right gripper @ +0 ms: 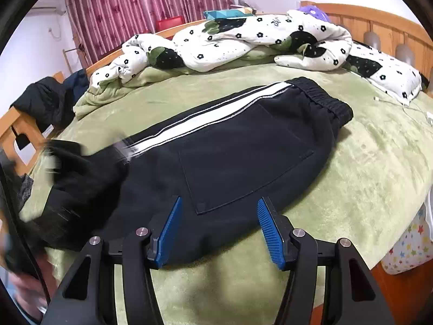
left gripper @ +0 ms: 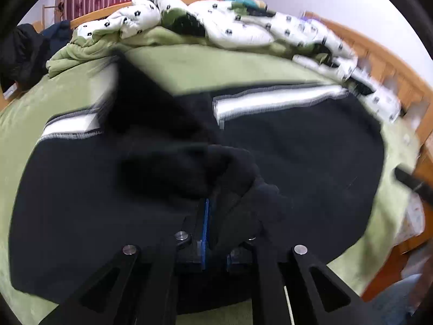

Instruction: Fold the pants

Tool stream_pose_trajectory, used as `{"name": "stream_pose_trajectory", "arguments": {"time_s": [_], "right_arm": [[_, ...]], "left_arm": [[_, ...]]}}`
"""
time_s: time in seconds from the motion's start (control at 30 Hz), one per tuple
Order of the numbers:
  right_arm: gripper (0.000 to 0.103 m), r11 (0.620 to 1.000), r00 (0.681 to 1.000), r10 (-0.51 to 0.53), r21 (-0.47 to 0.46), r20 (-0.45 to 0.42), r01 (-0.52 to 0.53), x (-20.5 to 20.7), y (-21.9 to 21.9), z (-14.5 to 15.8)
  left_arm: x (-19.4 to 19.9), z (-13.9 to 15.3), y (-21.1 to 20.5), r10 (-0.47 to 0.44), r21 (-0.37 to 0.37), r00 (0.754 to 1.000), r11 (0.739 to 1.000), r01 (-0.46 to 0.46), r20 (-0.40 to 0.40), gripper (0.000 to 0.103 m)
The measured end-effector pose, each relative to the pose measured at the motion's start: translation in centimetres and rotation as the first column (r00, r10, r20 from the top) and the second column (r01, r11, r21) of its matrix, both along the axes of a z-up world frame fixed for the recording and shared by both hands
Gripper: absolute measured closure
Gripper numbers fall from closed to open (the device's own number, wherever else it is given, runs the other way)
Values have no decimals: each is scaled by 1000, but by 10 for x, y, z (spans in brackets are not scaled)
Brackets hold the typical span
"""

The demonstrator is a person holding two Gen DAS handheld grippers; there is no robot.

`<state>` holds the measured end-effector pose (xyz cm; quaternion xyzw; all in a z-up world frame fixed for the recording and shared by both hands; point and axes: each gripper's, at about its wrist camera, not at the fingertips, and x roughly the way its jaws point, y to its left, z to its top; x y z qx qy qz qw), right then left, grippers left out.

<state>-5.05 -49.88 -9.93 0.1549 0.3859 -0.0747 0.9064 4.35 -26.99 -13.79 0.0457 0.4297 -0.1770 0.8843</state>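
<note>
Black track pants [right gripper: 243,146] lie under my parted right gripper [right gripper: 219,233]; my left gripper [left gripper: 213,205] clamps their fabric.

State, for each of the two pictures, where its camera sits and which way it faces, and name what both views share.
Left wrist: on the left gripper, looking down along shut fingers clamped on black pants fabric, towards the quilt.
Right wrist: on the right gripper, its open blue pads over the pants' near edge, facing the headboard.
Shared: pants, green bedspread, quilt, curtain.
</note>
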Motion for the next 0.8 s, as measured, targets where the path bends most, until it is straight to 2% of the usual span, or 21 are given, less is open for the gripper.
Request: {"name": "stream_pose_trajectory", "arguments": {"time_s": [0.03, 0.1, 0.17, 0.2, 0.33, 0.53, 0.67, 0.77, 0.8], "right_arm": [[45, 1000, 1000, 2, 4, -1, -2, 0, 1, 0], [45, 1000, 1000, 20, 11, -1, -20, 2, 5, 0], [45, 998, 998, 56, 15, 8, -56, 5, 15, 0], [45, 997, 997, 73, 21, 12, -73, 7, 20, 1], [45, 977, 984, 178, 113, 24, -179, 29, 49, 3], [45, 943, 960, 279, 184, 11, -276, 69, 100, 1], [45, 944, 952, 296, 176, -81, -279, 96, 127, -21], [56, 941, 942, 297, 215, -154, -261, 104, 131, -43], [56, 939, 941, 295, 234, -163, -254, 105, 131, -48]], "left_arm": [[-5, 1, 1, -13, -5, 1000, 1000, 13, 10, 89], [-11, 10, 11, -43, -35, 999, 998, 43, 2, 73], [-23, 21, 31, -41, -44, 999, 998, 42, 4, 47], [-30, 28, 46, -37, -44, 999, 998, 38, 26, 42], [-36, 36, 110, 49, -28, 996, 998, -47, 80, 40], [-44, 26, 209, 177, -27, 984, 984, -176, 27, 38], [-49, 3, 241, 208, -58, 978, 976, -209, -24, 38], [-52, -7, 250, 192, -103, 980, 975, -197, -58, 38], [-52, -10, 250, 188, -109, 980, 975, -195, -65, 38]]}}
